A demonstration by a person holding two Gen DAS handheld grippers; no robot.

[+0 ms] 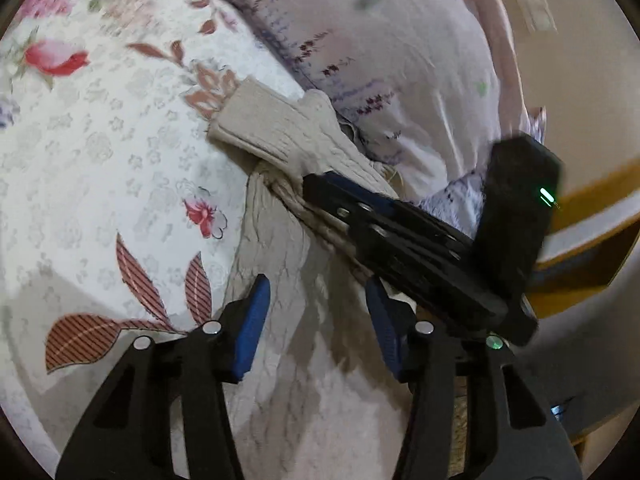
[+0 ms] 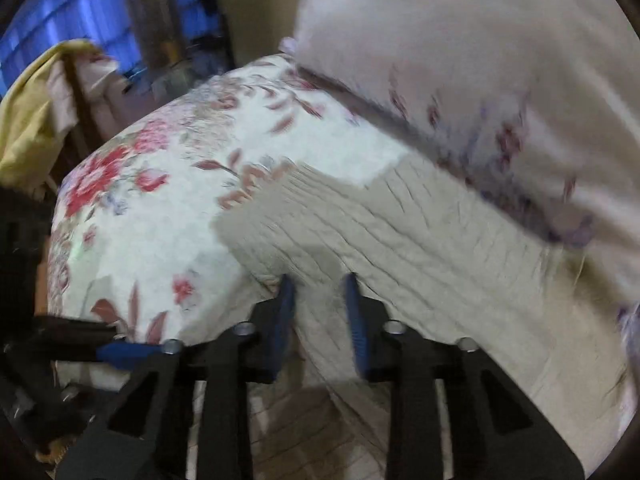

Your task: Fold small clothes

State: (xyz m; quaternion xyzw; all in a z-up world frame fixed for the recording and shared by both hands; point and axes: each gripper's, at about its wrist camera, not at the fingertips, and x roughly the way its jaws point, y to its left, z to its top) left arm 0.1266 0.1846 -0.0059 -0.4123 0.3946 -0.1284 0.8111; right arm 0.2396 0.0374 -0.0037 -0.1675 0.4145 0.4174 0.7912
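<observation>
My right tongs [image 2: 320, 312] pinch the soft, floppy sweater [image 2: 400, 240] near its sleeve; left tongs [image 1: 316, 320] hang open above it.

A floral bedspread [image 1: 100, 152] covers the bed. A pale pillow [image 1: 400, 60] lies on it. Blue shutters [image 2: 72, 12] show behind.

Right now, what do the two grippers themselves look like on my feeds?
Both are matte black, with angular cut-out finger frames, silver bolt heads and ribbed blue pads. The left gripper shows a small green light near its right finger. The right gripper has a boxy black body with a green indicator. No cables or sleeves show.
</observation>
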